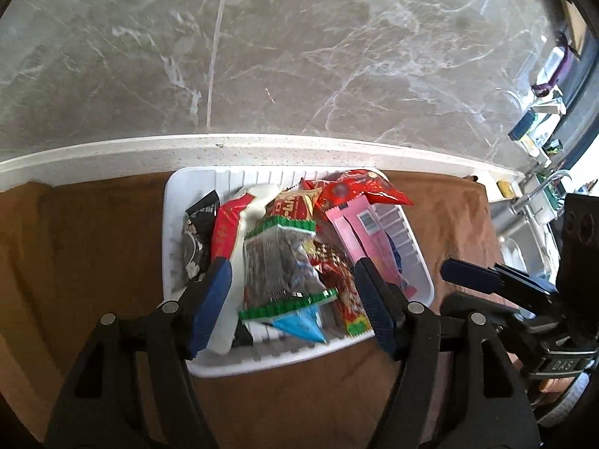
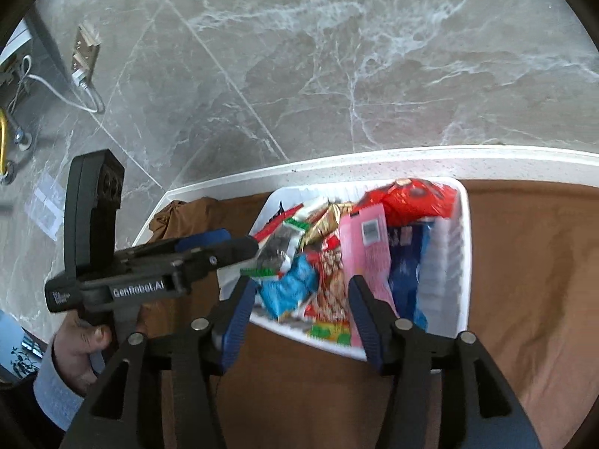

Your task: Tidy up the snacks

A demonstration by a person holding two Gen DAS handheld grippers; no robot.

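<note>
A white plastic basket (image 1: 411, 280) sits on a brown cloth (image 1: 93, 243) spread over a counter, close to the counter's pale speckled edge (image 1: 262, 149), with a grey marbled floor (image 1: 299, 56) below. The snacks are all piled inside it. On the left lies a black packet (image 1: 198, 232), next to it a red and white packet (image 1: 228, 228). In the middle a clear packet with green ends (image 1: 280, 265) lies on top, its dark contents showing through, and a blue packet (image 1: 303, 323) pokes out from under its near end. A flat pink box (image 1: 359, 228) with a barcode leans along the right side, and a shiny red bag (image 1: 367, 187) fills the far corner. From the right wrist view, a dark blue packet (image 2: 408, 262) lies just beside the pink box, against the basket wall.

The left gripper (image 1: 290, 299) hangs over the near part of the basket with its blue-padded jaws apart; the green-ended packet lies between them, but neither pad presses on it. The right gripper (image 2: 299, 310) hovers over the basket's near rim, also spread, with nothing clamped. A hand (image 2: 80, 351) in a light blue sleeve (image 2: 52, 393) grips the left tool's handle.
</note>
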